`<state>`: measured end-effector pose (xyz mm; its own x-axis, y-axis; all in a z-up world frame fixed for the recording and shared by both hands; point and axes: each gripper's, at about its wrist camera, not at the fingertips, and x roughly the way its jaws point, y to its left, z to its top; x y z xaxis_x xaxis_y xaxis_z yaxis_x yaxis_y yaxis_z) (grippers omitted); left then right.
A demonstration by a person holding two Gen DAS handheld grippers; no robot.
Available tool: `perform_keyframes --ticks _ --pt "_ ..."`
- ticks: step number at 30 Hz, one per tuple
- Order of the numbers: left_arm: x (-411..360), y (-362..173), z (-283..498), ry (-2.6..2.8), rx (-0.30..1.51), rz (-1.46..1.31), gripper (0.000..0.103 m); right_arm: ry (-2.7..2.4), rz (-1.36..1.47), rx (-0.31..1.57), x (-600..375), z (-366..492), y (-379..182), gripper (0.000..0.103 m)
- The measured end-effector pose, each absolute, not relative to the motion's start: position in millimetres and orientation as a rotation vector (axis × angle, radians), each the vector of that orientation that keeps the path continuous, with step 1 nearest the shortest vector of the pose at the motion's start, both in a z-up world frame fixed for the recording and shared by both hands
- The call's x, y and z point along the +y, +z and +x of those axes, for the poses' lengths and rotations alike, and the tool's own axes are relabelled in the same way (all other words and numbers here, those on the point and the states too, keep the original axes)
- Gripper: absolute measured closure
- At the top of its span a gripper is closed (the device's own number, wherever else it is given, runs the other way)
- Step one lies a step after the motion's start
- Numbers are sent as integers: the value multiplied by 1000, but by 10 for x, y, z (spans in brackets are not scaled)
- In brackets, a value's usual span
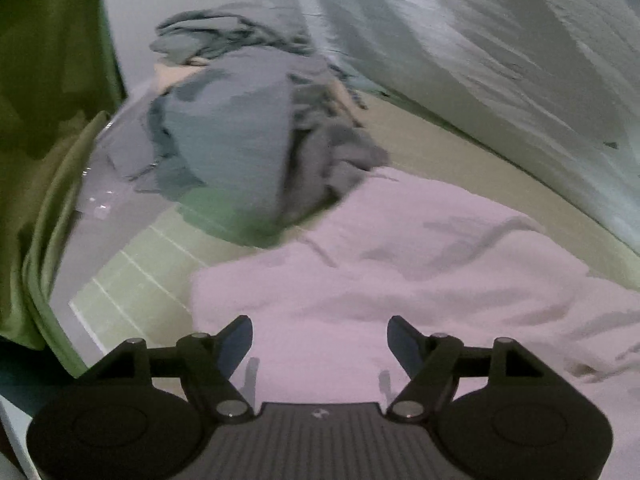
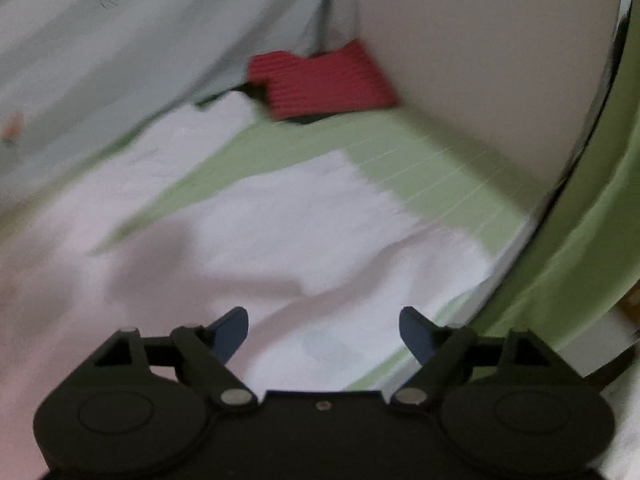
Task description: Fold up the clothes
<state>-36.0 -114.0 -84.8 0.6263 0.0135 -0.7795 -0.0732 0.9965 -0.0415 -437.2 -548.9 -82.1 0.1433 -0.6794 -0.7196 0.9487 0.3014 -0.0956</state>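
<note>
A white garment (image 1: 400, 280) lies rumpled on the green mat (image 1: 132, 280), filling the lower middle of both views. Both the left gripper (image 1: 320, 344) and right gripper (image 2: 324, 334) hang above it, fingers apart, nothing between them. A grey heap (image 1: 248, 128) lies at 11 o'clock of the left gripper; a red cloth (image 2: 320, 80) at 12 o'clock of the right.

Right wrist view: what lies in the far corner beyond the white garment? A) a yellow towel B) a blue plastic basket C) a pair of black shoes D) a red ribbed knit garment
D: a red ribbed knit garment lies in the corner where the walls meet, just past the far edge of the white garment spread on the green mat.
</note>
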Motion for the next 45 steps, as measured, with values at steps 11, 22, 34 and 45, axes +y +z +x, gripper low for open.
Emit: perform_keyframes --ticks 11,22,34,45 --pt "-2842 -864 -1256 -77 882 -73 22 -1132 347 841 -6616 -4932 -1288 19" --pt "-3887 -961 -2008 -123 944 -9 22 -904 517 842 -7034 -5316 -1466 76" --pt "-3894 -952 -2043 -59 973 14 21 -968 420 910 -7055 -5409 -1289 67" --pt "-3438 -826 -1762 15 980 7 18 -896 299 719 -6944 -4643 -1023 0"
